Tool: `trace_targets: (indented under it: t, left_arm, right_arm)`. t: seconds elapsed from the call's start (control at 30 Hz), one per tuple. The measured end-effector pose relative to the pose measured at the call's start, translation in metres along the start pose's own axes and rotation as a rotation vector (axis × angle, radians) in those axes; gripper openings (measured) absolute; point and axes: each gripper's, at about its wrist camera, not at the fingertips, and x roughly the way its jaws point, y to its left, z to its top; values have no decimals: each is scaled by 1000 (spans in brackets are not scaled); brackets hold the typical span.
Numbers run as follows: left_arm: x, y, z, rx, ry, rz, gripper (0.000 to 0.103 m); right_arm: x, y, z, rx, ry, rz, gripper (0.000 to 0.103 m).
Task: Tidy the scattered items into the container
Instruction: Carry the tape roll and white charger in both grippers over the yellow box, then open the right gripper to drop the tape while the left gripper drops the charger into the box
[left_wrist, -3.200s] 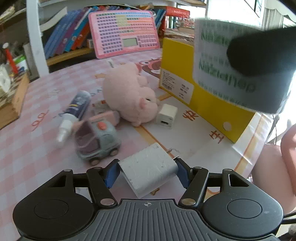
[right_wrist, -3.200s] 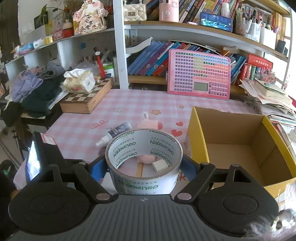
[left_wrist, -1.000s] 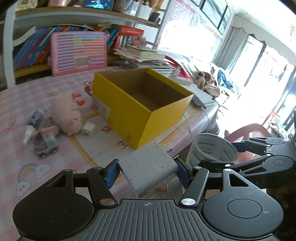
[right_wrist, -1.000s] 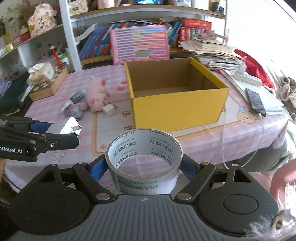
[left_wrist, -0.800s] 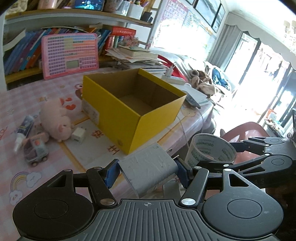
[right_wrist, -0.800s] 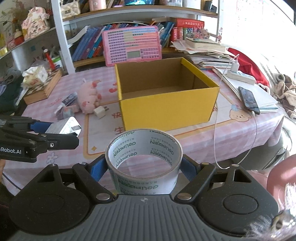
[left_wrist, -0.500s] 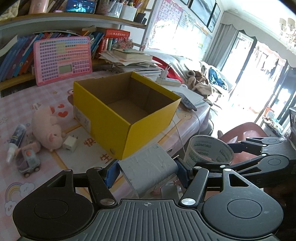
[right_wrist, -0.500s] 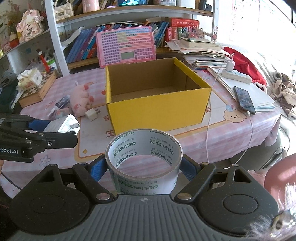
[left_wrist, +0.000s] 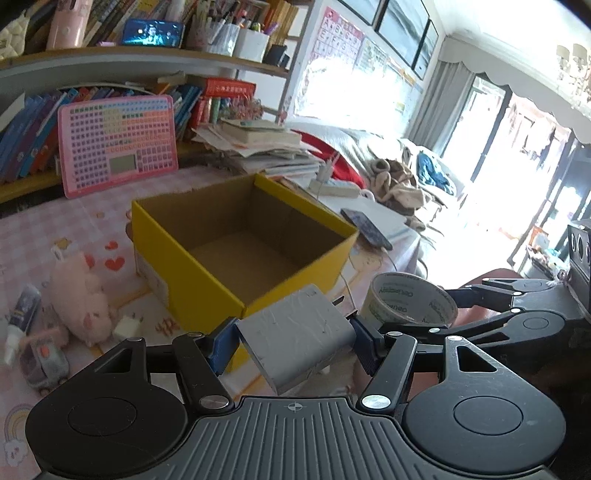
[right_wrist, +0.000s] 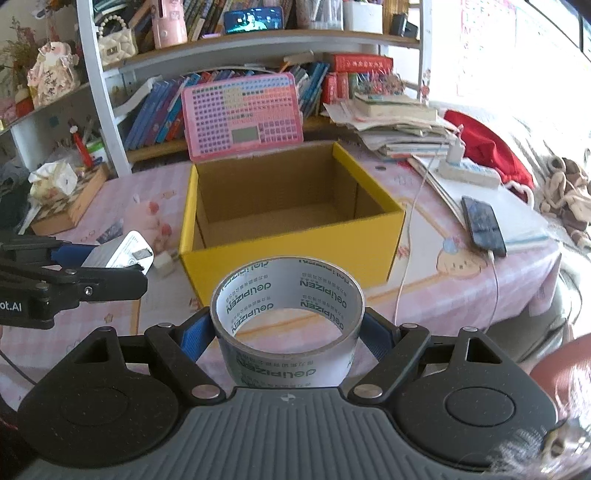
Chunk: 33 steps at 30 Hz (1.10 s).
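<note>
— Nearest the lens, what are the two tools carrying?

— The left gripper (left_wrist: 293, 341) has its jaws pinching a grey-white charger block (left_wrist: 295, 336); the right gripper (right_wrist: 288, 332) has its jaws pressed on the sides of a roll of clear tape (right_wrist: 287, 317), standing on end at the bottom centre of its frame. Both loads hang in the air on the near side of the box, neither yet above its opening.

— And the container?

— The yellow cardboard box (right_wrist: 291, 243) sits open in mid-frame on the pink checked surface (right_wrist: 436, 236), nothing visible inside. I'd say this is the carrying step, two items in transit.

— What next?

— Probably bring each load forward over the rim, lower it, then spread the jaws, one at a time so the tools don't crowd each other.

— Anything left behind?

— At lower left of the left view: a pink plush pig (left_wrist: 79, 295), a small white plug (left_wrist: 127, 326), a toy car (left_wrist: 42, 358) and a bottle (left_wrist: 20, 321), all beside the box.
</note>
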Motion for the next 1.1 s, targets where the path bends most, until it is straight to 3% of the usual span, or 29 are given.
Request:
trace_targets:
  t: [0.43,0.8,1.1]
  left_arm:
    - [28,6,39,-9,-87,74,65]
    - [66,11,74,-9,-118,171,65]
    - [125,26,98,30,-18,266,65]
  right_arm:
    - [36,-25,53,-92,-61,74,82]
    - [88,-38,111,-267,-111,159,82]
    - [166,-34,144,-447,23,259,82]
